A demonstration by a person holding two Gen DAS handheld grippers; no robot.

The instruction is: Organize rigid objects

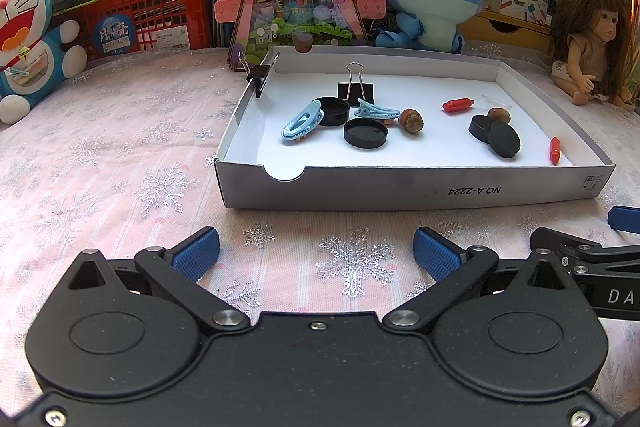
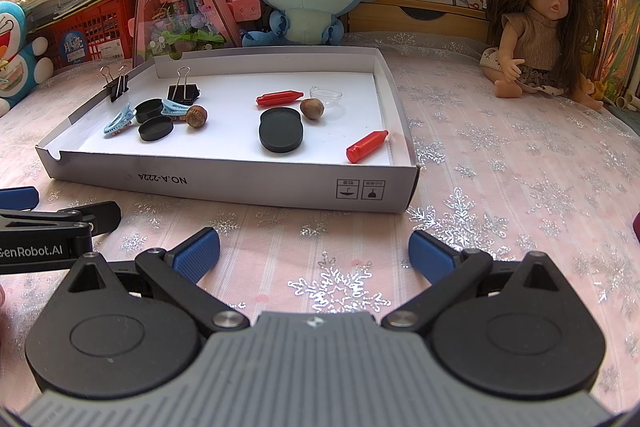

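Two hand-held grippers hover side by side over a desk covered in a pink snowflake cloth, near its front edge. The left hand-held gripper has its blue pads spread wide and holds nothing; the right hand-held gripper is likewise spread and empty.

Just beyond them sits a shallow white cardboard tray. Inside lie small rigid objects, loosely scattered:
- black round lids
- two red crayon-like pieces
- acorns
- light blue hair clips
- a black binder clip

Another binder clip grips the tray's left wall.

Everything appears gathered in the tray, but unsorted; grouping like with like seems still to do.
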